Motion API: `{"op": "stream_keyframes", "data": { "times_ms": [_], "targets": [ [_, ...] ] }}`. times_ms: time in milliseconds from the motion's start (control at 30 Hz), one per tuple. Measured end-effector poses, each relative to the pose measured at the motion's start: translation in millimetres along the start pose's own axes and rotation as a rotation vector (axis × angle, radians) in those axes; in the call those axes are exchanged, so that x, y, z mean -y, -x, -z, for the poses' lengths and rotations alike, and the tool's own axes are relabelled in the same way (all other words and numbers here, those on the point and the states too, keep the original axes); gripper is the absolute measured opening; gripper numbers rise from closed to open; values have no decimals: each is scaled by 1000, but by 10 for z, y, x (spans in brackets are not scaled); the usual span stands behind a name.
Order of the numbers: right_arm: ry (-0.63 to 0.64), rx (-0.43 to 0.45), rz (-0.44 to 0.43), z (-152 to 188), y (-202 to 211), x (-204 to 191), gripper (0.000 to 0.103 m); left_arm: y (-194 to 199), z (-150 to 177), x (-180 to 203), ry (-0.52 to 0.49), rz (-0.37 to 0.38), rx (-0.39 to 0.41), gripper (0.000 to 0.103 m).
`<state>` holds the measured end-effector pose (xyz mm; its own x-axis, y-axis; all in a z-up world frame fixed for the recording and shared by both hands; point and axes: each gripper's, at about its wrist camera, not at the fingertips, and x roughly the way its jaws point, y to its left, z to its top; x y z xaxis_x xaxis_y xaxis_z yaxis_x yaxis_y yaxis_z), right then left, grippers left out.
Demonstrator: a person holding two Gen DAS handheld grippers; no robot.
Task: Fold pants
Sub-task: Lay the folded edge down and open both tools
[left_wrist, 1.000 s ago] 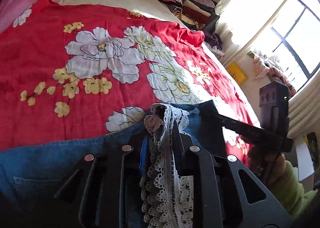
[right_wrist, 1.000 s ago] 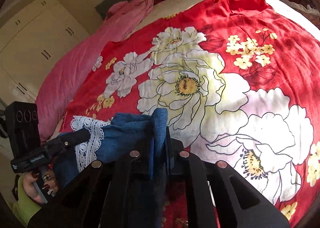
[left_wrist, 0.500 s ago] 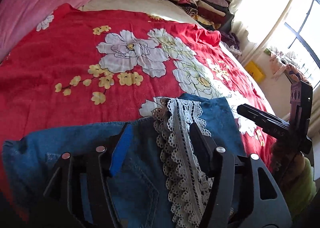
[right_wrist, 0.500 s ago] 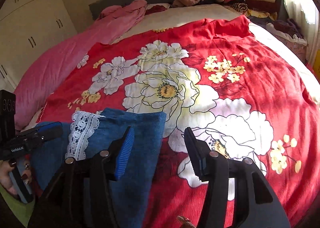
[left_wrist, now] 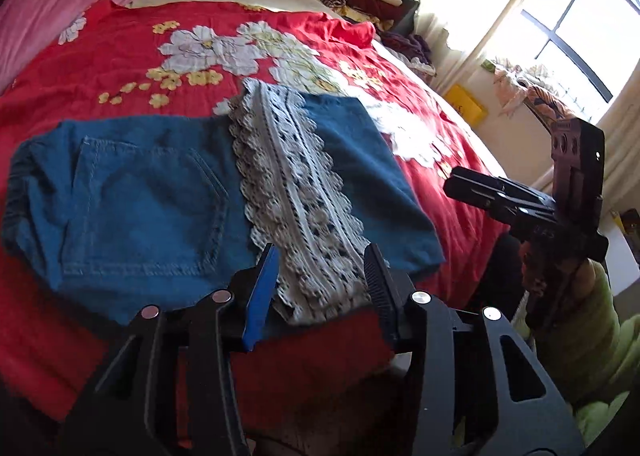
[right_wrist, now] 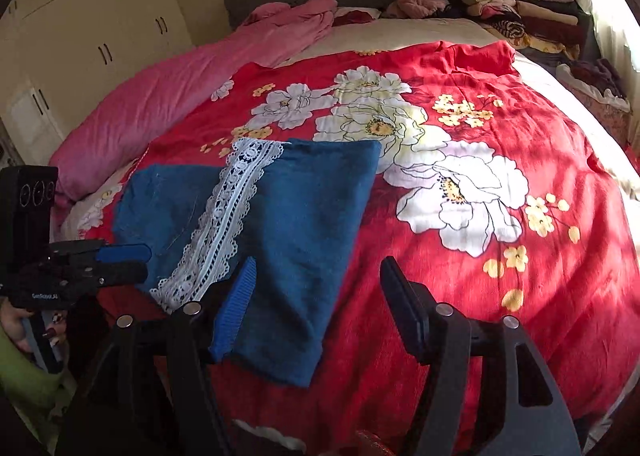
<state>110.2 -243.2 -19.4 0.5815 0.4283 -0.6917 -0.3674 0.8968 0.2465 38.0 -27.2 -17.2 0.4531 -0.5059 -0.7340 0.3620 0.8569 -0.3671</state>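
Note:
The blue denim pants (left_wrist: 144, 196) lie folded flat on the red floral bedspread (left_wrist: 120, 52), back pocket up, with a white lace hem band (left_wrist: 296, 192) across them. My left gripper (left_wrist: 320, 276) is open and empty, just short of the lace band's near end. The pants show in the right wrist view (right_wrist: 308, 224) with the lace band (right_wrist: 224, 228) on their left part. My right gripper (right_wrist: 320, 288) is open and empty over the pants' near right edge. The right gripper also shows in the left wrist view (left_wrist: 472, 188), and the left one in the right wrist view (right_wrist: 132, 260).
A pink blanket (right_wrist: 168, 96) runs along the bed's left side. Stacks of folded clothes (right_wrist: 520, 4) sit at the head of the bed. White wardrobes (right_wrist: 80, 28) stand to the left. A window (left_wrist: 580, 28) and curtain are to the right.
Both grippers let go of the pants' hem, opened and drew back toward the bed's near edge. The pants now lie flat, folded over.

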Motion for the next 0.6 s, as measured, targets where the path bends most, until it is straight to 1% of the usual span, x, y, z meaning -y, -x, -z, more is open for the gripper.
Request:
{"op": "stream_keyframes", "data": {
  "times_ms": [133, 233, 267, 300, 333, 367, 400, 500, 533, 600],
  "targets": [
    [0, -14, 8, 114, 46, 7, 63, -109, 62, 27, 21, 21, -29, 37],
    [-11, -27, 14, 166, 39, 19, 63, -277, 62, 116, -14, 23, -50, 37],
    [-11, -32, 14, 176, 30, 13, 63, -331, 68, 135, -26, 21, -62, 35],
    [-10, -38, 13, 185, 16, 4, 63, -399, 88, 166, -53, -8, -70, 16],
    [-6, -50, 8, 192, -4, -11, 63, -432, 100, 179, -73, -36, -75, 0],
    [0, -58, -1, 195, -15, -32, 63, -424, 114, 180, -92, -54, -75, 0],
    [13, -57, -16, 204, -14, -74, 63, -385, 124, 172, -98, -52, -77, 0],
    [56, -59, -42, 194, -40, -236, 63, -185, 153, 99, -120, -89, -61, 0],
    [71, -62, -44, 194, -64, -298, 63, -163, 165, 52, -115, -107, -67, 0],
    [106, -76, -46, 200, -121, -417, 63, -149, 213, -63, -84, -112, -82, 0]
  ]
}}
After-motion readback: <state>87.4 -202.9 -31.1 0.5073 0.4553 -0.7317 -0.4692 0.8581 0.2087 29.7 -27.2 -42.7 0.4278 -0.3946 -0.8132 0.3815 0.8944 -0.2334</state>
